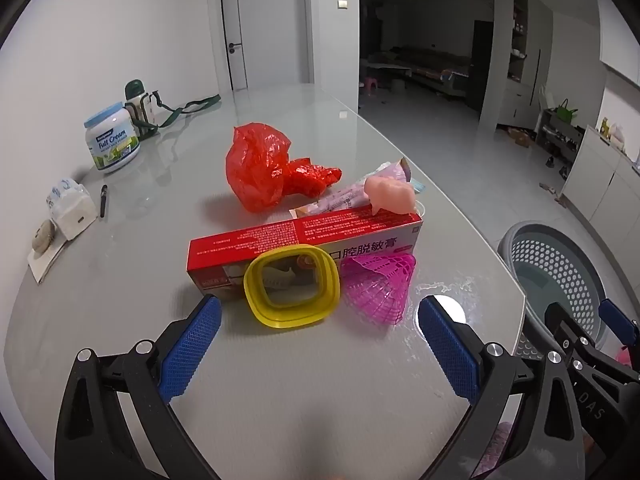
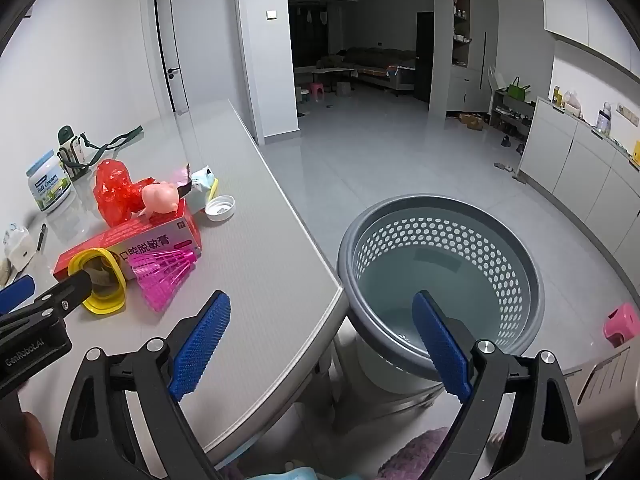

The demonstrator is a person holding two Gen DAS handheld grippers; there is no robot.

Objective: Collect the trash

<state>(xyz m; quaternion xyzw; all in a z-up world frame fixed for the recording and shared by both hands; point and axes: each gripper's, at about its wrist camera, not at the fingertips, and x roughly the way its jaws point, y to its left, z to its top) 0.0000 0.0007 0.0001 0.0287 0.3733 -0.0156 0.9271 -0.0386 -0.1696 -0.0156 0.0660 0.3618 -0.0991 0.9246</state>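
Observation:
A pile of trash lies on the grey table (image 1: 280, 392): a yellow plastic ring (image 1: 292, 285), a red toothpaste box (image 1: 304, 242), a pink mesh fan piece (image 1: 378, 286), a crumpled red bag (image 1: 260, 166), a pink rubber toy (image 1: 390, 196) and a wrapper (image 1: 348, 198). My left gripper (image 1: 318, 344) is open and empty, just short of the yellow ring. My right gripper (image 2: 320, 344) is open and empty, over the table's corner beside the grey perforated basket (image 2: 444, 276). The pile also shows in the right wrist view, with the yellow ring (image 2: 98, 284), box (image 2: 132, 240) and a white cap (image 2: 220, 208).
A milk powder can (image 1: 112, 138), a green-strapped bottle (image 1: 138, 106), a tissue pack (image 1: 72, 208) and a pen (image 1: 103, 200) stand at the table's far left. The basket (image 1: 560, 272) sits off the table's right edge on a stool. A pink stool (image 2: 622, 324) stands on the floor.

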